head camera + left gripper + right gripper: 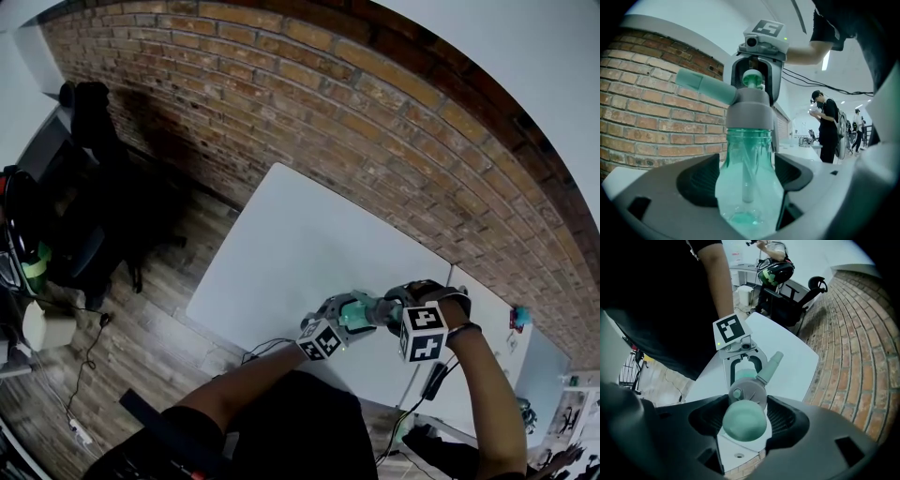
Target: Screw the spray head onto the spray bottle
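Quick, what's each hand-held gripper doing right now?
Left hand-held gripper: closed on the spray bottle.
Right hand-held gripper: closed on the spray head, which sits on the bottle's neck.

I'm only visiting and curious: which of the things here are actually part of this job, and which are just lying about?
Part of the job:
- spray bottle, clamped in the left claw
- spray head on the bottle's neck, clamped in the right claw

Just lying about:
- white table
- office chair
- floor cable
- person standing behind
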A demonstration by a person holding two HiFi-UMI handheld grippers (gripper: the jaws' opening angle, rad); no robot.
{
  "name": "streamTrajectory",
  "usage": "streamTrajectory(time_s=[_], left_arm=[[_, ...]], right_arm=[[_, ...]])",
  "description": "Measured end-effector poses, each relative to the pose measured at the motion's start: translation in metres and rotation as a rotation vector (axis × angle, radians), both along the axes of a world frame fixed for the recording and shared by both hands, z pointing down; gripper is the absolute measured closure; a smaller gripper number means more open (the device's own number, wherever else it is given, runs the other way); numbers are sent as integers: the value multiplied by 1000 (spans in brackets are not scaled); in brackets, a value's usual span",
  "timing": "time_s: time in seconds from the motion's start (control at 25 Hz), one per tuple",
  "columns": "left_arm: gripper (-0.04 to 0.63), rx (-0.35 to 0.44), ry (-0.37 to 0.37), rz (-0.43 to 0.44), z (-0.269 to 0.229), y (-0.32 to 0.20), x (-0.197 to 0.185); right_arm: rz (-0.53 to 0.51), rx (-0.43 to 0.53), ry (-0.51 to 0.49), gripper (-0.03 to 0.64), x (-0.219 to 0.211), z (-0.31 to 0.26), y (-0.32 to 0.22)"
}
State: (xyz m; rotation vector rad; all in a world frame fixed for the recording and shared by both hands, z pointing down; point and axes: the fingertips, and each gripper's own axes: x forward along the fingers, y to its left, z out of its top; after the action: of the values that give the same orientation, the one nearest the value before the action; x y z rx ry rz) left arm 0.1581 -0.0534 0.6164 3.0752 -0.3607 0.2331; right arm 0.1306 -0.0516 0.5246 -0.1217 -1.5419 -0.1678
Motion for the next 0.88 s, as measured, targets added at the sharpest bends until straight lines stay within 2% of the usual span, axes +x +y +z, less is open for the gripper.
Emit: streamTrajectory(time_s=[0.36, 0.88], left_arm=[[245, 6, 8, 5, -1, 0, -1], [245, 10, 15, 7, -3, 0, -2]], right_arm=[[41, -1, -19, 356, 3, 7, -1], [259, -18, -56, 354, 0, 9, -3]])
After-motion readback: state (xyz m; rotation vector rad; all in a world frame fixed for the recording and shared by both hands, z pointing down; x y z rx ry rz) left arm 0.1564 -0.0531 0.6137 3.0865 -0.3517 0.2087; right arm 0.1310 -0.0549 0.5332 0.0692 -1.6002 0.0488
